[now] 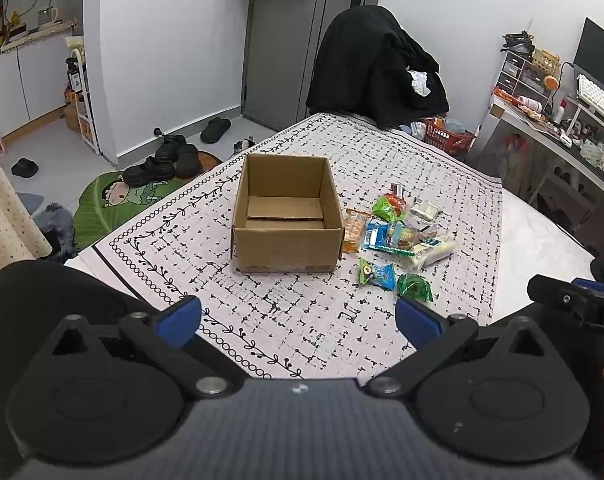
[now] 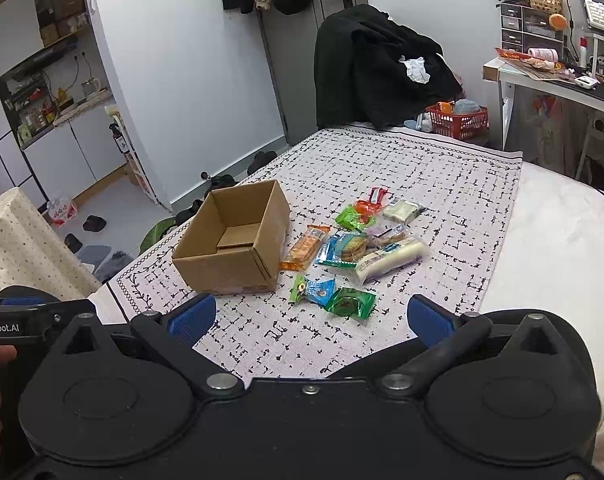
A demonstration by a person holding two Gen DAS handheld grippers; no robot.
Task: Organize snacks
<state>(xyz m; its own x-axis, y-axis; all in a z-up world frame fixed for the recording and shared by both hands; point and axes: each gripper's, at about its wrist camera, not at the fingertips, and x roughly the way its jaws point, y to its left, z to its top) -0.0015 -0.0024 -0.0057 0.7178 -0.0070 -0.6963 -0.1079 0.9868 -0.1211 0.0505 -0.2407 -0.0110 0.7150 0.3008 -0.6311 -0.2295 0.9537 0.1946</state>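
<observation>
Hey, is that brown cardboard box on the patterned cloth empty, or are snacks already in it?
Empty. The open brown cardboard box shows only its bare bottom flaps in both views; the snack packets all lie outside, beside it.

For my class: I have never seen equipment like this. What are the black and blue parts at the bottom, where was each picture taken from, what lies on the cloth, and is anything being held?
A person holds two hand-held grippers, each with a camera looking along its blue fingers. One picture comes from the left gripper, the other from the right gripper. Both stand open and hold nothing. On the patterned cloth sits an open cardboard box with no snacks inside, and beside it, on its right, a loose pile of snack packets. The nearest is a green packet.
</observation>
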